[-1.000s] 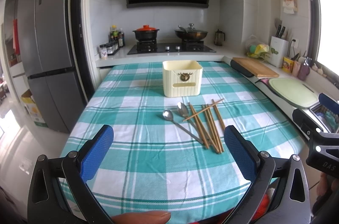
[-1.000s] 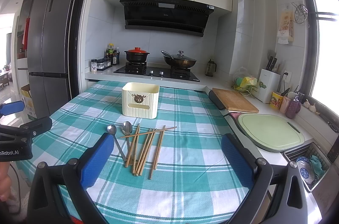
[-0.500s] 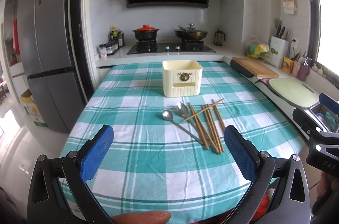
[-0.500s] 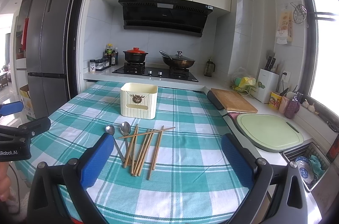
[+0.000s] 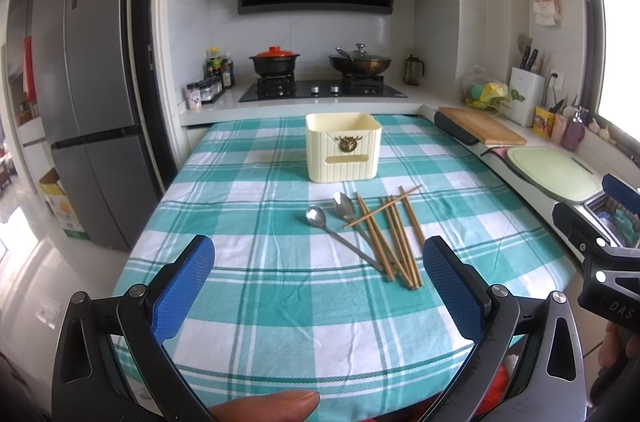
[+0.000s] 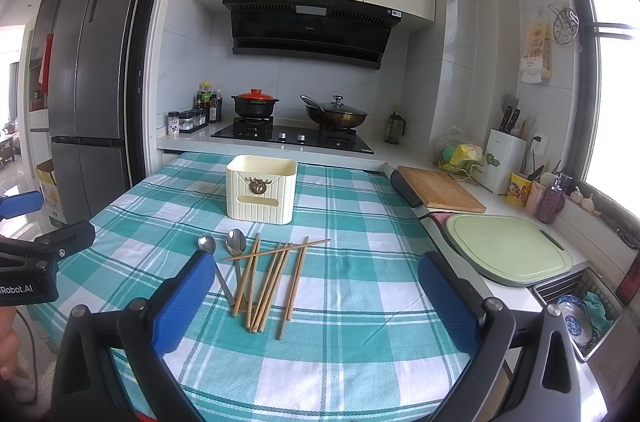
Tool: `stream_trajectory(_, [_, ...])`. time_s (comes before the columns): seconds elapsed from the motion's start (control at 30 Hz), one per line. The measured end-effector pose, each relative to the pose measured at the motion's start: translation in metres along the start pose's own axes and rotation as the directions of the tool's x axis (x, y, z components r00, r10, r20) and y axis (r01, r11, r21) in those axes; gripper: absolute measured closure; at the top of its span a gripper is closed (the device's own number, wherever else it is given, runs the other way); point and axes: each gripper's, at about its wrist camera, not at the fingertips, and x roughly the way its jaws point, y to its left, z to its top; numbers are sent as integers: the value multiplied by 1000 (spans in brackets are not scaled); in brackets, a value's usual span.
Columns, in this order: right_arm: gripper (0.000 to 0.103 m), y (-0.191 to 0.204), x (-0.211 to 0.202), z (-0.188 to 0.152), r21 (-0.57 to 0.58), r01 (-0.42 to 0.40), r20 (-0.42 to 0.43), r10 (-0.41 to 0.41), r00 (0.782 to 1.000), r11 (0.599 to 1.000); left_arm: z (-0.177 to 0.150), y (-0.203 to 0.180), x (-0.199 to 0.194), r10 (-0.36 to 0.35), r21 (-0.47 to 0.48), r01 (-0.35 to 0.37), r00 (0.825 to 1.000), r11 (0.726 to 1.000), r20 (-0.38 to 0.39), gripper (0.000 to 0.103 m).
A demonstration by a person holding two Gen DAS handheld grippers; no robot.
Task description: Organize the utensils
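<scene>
A cream utensil holder (image 5: 343, 147) stands upright at the middle of the checked tablecloth; it also shows in the right wrist view (image 6: 261, 189). In front of it lie two metal spoons (image 5: 318, 216) (image 6: 236, 242) and several wooden chopsticks (image 5: 394, 236) (image 6: 272, 274), loosely piled. My left gripper (image 5: 319, 280) is open and empty, held above the table's near edge, short of the utensils. My right gripper (image 6: 314, 296) is open and empty, just short of the chopsticks' near ends.
A wooden cutting board (image 6: 440, 188) and a green board (image 6: 508, 248) lie on the counter at right, with a sink basket (image 6: 580, 314) beyond. A stove with pots (image 5: 320, 66) stands behind the table. A fridge (image 5: 88, 94) is at left.
The right wrist view has shifted slightly, so the utensils sit a little lower and closer. The left gripper has not moved. Nothing on the table has moved.
</scene>
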Motion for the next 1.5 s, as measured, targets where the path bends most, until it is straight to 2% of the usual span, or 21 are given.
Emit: stream_trajectory(1.5, [0, -4, 1, 0, -2, 0, -6, 0, 1000, 1000, 1, 0, 0, 1, 1, -1, 1000, 1000, -1, 0])
